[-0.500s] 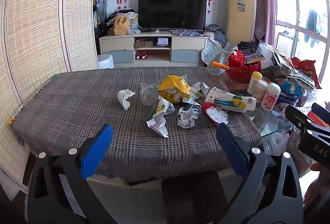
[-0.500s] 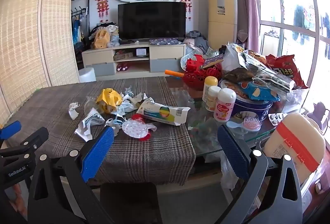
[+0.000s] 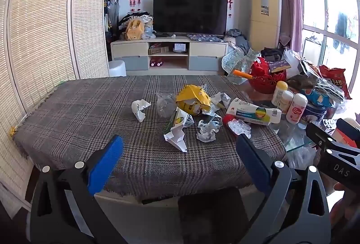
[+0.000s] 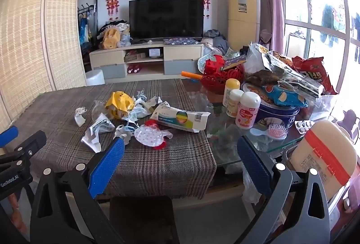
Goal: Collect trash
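Observation:
Trash lies in a loose pile on the plaid tablecloth (image 3: 90, 122): a crumpled yellow bag (image 3: 193, 100) (image 4: 118, 104), a white paper ball (image 3: 140, 108) (image 4: 79, 115), folded white paper (image 3: 176, 139) (image 4: 93, 140), a crumpled wrapper (image 3: 207, 130), a clear plastic blister (image 3: 239, 127) (image 4: 149, 137) and a long white pack (image 3: 254, 112) (image 4: 180, 118). My left gripper (image 3: 180, 147) is open and empty, held at the table's near edge. My right gripper (image 4: 180, 149) is open and empty, to the right of the left one.
Bottles (image 4: 247, 111), a blue tin (image 4: 279, 112), snack bags (image 4: 312, 74), a red basket (image 4: 221, 77) and a pink hairbrush (image 4: 277, 131) crowd the glass tabletop on the right. A dark chair (image 4: 141, 217) stands below the near edge. A cream container (image 4: 324, 151) is at the right.
Both views have shifted only slightly; the table and trash look a little closer. Both grippers stay open and empty.

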Action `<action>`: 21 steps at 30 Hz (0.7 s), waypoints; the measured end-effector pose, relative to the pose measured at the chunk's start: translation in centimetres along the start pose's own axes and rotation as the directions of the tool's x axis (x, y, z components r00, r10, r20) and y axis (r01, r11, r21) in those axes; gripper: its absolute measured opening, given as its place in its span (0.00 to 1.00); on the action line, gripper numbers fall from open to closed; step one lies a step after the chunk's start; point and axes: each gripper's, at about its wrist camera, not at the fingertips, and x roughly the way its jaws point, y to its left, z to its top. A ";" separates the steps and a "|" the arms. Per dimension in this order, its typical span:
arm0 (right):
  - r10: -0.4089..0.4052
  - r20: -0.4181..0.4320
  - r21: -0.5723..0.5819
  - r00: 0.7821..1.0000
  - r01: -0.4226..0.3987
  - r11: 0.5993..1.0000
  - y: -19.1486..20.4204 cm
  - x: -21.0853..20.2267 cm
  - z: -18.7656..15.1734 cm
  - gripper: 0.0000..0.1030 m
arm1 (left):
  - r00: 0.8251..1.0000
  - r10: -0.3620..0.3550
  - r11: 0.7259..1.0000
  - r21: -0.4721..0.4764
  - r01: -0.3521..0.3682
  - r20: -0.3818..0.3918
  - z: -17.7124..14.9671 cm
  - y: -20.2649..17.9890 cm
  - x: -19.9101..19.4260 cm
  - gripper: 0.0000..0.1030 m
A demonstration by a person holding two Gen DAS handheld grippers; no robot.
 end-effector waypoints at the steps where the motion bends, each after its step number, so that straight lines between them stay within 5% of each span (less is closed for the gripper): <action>1: 0.000 -0.002 0.000 1.000 0.000 1.000 0.0 0.1 -0.1 0.97 | 1.000 0.001 1.000 -0.001 -0.001 -0.001 0.0 0.0 -0.1 0.92; 21: 0.015 -0.006 0.014 1.000 -0.014 1.000 -0.1 -0.1 0.1 0.97 | 1.000 0.005 1.000 0.003 -0.005 0.000 0.0 0.3 0.0 0.92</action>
